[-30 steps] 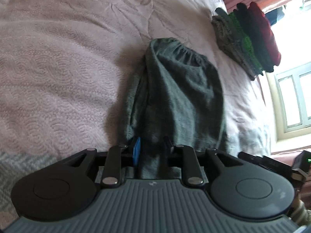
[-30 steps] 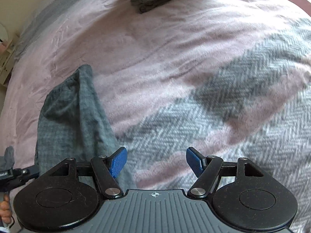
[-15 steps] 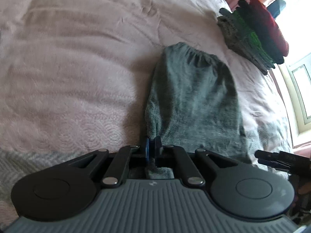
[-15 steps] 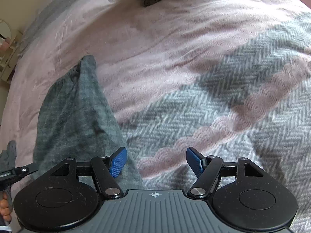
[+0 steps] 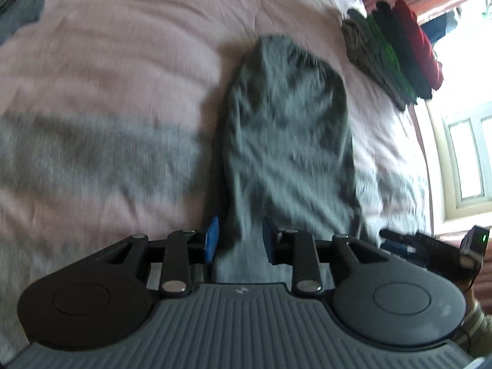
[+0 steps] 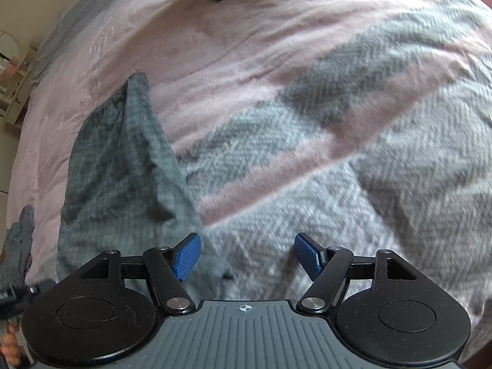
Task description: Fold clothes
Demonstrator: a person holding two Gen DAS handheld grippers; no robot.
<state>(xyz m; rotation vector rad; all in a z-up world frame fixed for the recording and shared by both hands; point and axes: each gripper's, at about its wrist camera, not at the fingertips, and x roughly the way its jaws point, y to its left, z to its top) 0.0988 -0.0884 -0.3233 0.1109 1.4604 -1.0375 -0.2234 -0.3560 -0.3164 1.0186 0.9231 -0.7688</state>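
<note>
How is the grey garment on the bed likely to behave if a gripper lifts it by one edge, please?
The grey garment will probably drape limply, since it lies creased and flattened on the bedspread. It looks thin, so likely light. Its gathered far end may bunch up.

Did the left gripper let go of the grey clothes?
Yes. The left gripper was shut on the grey garment half a second ago; its jaws now stand apart, with the near end between them on the pink bedspread.

The soft grey garment with a fine check pattern [image 6: 123, 166] lies on the pale pink quilted bedcover with grey herringbone bands [image 6: 323, 129]. Beyond the garment, the stack of folded clothes [image 5: 396, 52] shows grey, green, black and red layers.
</note>
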